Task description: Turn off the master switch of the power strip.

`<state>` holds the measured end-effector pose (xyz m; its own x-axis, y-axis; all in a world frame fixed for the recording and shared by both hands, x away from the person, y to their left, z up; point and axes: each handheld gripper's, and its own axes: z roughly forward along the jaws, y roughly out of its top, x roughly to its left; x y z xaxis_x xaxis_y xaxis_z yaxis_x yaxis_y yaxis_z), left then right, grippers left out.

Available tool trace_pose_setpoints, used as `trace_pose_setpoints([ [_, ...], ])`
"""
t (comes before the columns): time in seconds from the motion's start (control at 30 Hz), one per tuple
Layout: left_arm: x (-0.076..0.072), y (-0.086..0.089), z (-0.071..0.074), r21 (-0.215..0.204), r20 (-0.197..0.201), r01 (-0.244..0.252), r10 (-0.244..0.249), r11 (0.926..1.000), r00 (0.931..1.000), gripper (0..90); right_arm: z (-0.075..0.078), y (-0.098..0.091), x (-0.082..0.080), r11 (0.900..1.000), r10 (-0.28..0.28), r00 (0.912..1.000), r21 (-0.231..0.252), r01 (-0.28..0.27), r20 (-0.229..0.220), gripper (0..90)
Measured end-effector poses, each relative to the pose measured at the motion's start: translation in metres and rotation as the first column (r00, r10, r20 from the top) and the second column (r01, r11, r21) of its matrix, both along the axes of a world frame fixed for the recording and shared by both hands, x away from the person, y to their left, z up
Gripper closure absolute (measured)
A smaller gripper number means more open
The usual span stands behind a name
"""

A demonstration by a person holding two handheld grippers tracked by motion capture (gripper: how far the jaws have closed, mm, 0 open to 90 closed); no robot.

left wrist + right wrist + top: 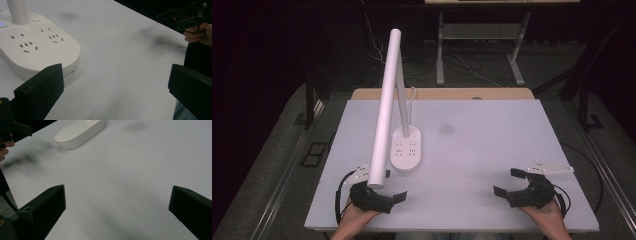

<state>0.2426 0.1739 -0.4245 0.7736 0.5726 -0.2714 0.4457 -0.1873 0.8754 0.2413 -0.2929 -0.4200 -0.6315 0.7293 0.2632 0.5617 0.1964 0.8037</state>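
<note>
A white desk lamp stands left of centre on the white table (492, 135). Its oval base (406, 150) carries sockets and a small blue light, and its long tube head (384, 110) slants toward the front edge. My left gripper (393, 186) rests near the front left, just in front of the base, with its jaws wide open and nothing between them. In the left gripper view the base (37, 47) lies beyond the left jaw, with the left gripper (116, 80) open. My right gripper (508, 182) sits at the front right, open and empty, over bare tabletop (117, 197).
A faint dark smudge (446, 129) marks the table's middle. The lamp's white cable (412, 95) runs off the back edge. Beyond the table stand another table's metal legs (440, 50) and floor cables. The other gripper (185, 17) shows far off in each gripper view.
</note>
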Motion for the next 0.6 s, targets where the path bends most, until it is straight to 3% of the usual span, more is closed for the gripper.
trace_pose_setpoints([
  [0.6, -0.0003, 0.001, 0.002, 0.008, -0.012, 0.01, -0.01, 0.9999, 0.9999, 0.0, 0.0, 0.0048, -0.0014, 0.9996, 0.028, 0.9996, -0.008, -0.028, -0.004, 0.4],
])
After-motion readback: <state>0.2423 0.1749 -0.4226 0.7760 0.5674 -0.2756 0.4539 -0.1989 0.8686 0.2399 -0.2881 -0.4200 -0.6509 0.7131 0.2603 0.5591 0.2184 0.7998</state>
